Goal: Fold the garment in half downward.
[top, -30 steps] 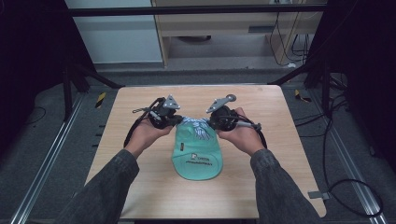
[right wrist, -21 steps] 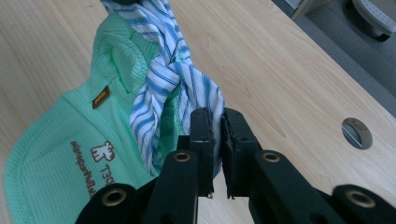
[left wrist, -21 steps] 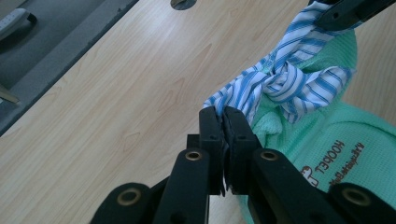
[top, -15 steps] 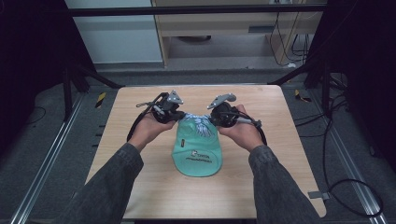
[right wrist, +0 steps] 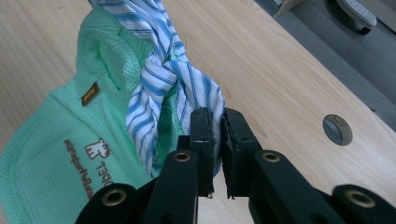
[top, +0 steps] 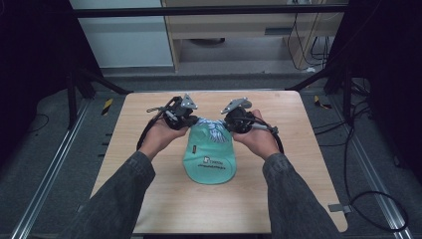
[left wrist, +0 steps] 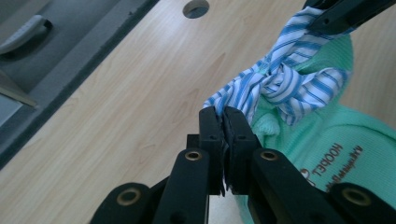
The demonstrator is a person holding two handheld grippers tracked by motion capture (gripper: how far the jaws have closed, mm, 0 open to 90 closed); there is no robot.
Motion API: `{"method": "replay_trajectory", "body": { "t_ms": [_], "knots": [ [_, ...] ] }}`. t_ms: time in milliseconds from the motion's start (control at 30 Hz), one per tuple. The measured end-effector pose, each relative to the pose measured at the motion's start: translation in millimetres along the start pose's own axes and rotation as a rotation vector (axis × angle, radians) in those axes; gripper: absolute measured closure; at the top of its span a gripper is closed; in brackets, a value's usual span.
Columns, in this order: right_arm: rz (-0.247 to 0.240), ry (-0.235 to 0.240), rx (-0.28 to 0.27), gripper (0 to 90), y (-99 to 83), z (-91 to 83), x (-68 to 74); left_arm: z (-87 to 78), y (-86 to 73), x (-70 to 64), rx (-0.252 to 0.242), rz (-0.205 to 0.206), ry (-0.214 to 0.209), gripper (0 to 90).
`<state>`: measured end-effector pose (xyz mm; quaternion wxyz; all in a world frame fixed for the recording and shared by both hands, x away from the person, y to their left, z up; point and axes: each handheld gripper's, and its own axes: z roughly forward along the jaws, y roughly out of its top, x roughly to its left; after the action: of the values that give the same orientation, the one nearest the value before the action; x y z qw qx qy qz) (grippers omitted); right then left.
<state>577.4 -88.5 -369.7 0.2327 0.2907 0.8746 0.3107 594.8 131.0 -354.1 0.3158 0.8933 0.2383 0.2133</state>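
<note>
The green pouch (right wrist: pixel 56 135) is waffle-weave cloth, its striped tie (right wrist: pixel 159 84) smooth woven fabric (matt), the counter (right wrist: pixel 261 60) pale satin wood.

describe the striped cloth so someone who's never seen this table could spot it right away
On the light wooden table lies a mint-green bag with a printed logo. At its far end, between the left hand-held gripper and the right hand-held gripper, sits the striped cloth. It is the one blue-and-white striped piece, tied in a knot, each end pinched by a hand-held gripper.
</note>
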Motion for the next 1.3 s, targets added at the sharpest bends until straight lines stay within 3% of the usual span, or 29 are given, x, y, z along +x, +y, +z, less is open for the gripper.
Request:
{"method": "replay_trajectory", "body": {
  "t_ms": [233, 400, 667, 767, 967, 1300],
  "knots": [
    [-0.017, 0.005, 0.005, 83.6, -6.9, 2.0, 4.2, 0.4, -5.5, -13.3, -0.003, 0.045, 0.012, 87.6],
    [-0.013, 0.016, -0.003, 83.6, -15.0, 0.8, 10.1, 1.8, -10.0, -18.4, 0.001, 0.044, 0.011, 87.6],
    [-0.015, -0.006, -0.014, 83.7, -6.6, -0.9, 5.6, 5.2, -0.8, -4.5, -0.009, 0.026, 0.021, 87.7],
    [-0.018, -0.007, -0.005, 83.7, -3.6, 0.0, 2.4, 4.5, -2.0, -7.0, -0.002, 0.043, 0.023, 87.7],
    [-0.047, 0.001, -0.004, 83.7, -10.0, 0.6, 12.7, 3.3, -18.1, -17.6, 0.001, 0.062, 0.016, 87.6],
    [-0.072, 0.02, -0.014, 83.7, -15.7, 0.5, 28.8, 1.3, -32.9, -25.9, -0.008, 0.039, 0.002, 87.5]
  ]
}}
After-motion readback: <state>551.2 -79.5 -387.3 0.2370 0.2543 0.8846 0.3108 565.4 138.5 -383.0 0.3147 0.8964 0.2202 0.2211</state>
